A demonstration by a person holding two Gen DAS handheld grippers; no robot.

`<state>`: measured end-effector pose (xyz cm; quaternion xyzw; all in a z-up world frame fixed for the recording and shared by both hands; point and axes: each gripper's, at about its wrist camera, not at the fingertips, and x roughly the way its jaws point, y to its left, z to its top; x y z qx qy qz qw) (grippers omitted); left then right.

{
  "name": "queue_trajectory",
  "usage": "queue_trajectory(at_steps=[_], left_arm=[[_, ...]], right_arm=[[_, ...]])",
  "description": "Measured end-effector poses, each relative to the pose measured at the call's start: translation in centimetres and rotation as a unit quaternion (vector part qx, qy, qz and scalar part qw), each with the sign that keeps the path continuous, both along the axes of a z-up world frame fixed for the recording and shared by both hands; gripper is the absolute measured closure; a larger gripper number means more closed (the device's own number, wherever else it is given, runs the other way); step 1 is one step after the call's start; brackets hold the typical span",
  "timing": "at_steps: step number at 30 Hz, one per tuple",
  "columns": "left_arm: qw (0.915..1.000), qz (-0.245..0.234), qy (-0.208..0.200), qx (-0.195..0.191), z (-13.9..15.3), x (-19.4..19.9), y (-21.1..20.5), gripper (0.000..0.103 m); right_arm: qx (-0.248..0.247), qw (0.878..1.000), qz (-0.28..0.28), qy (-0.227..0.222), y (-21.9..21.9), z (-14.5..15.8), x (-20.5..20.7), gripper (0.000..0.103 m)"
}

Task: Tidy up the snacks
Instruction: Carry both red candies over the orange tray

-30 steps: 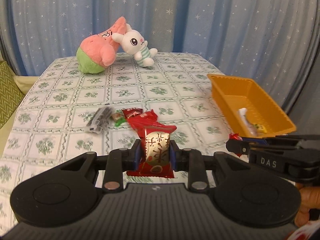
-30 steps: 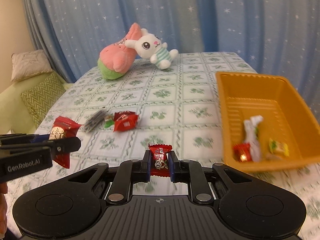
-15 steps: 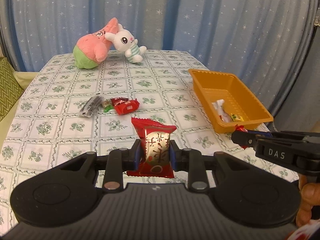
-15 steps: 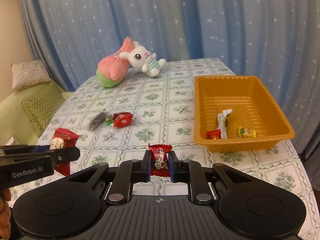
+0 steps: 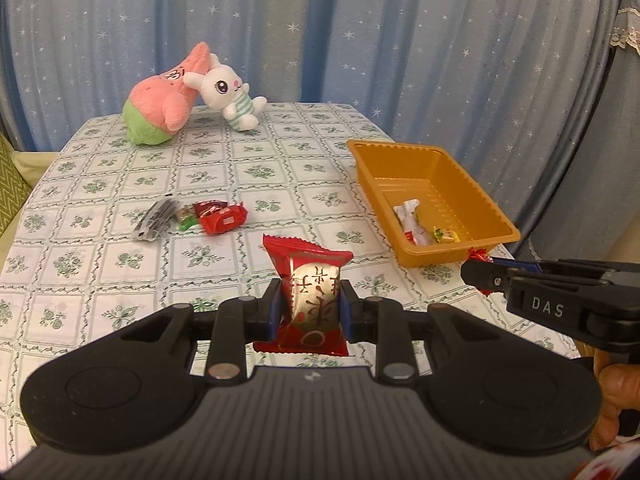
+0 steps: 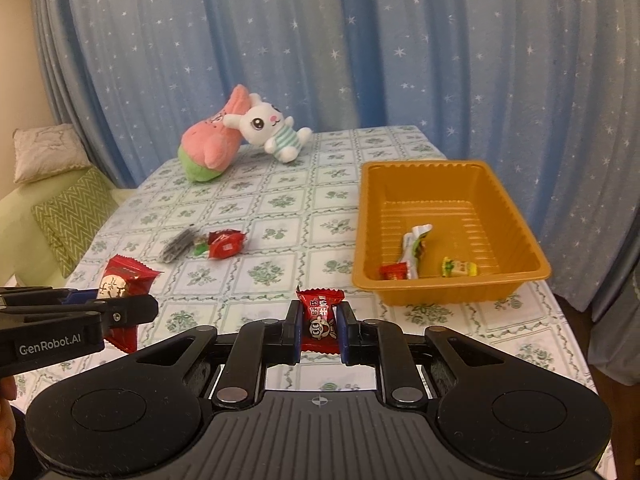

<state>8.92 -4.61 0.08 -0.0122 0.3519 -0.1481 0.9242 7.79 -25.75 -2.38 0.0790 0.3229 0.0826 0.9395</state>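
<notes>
My left gripper (image 5: 310,306) is shut on a large red snack packet (image 5: 310,292) with a gold face, held above the near part of the table. My right gripper (image 6: 319,322) is shut on a small red candy (image 6: 320,314). In the right wrist view the left gripper (image 6: 124,312) with its red packet (image 6: 120,288) shows at the left. An orange tray (image 6: 516,236) sits at the table's right side, and inside it lie a white wrapper (image 6: 414,246), a small red candy (image 6: 393,271) and a yellow candy (image 6: 459,267). On the cloth lie loose snacks (image 5: 218,218) and a grey packet (image 5: 156,220).
The table wears a green-flowered checked cloth (image 5: 280,172). A pink plush (image 5: 166,100) and a white rabbit plush (image 5: 228,92) lie at its far end before a blue starred curtain. A green sofa with cushions (image 6: 68,216) stands left of the table.
Both grippers have pulled back and risen from the table, each keeping its snack. The tray and loose snacks look smaller and farther away.
</notes>
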Motion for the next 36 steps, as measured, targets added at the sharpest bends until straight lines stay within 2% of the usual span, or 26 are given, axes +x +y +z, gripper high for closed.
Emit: queue_trajectory(at_steps=[26, 36], left_arm=[[0.9971, -0.076, 0.002, -0.005, 0.4, 2.4, -8.1, 0.077], [0.9949, -0.1, 0.006, -0.006, 0.0, 4.6, -11.1, 0.078]], right_arm=[[-0.003, 0.997, -0.077, 0.009, -7.5, 0.2, 0.6, 0.085], [-0.005, 0.996, -0.092, 0.012, -10.0, -0.1, 2.3, 0.085]])
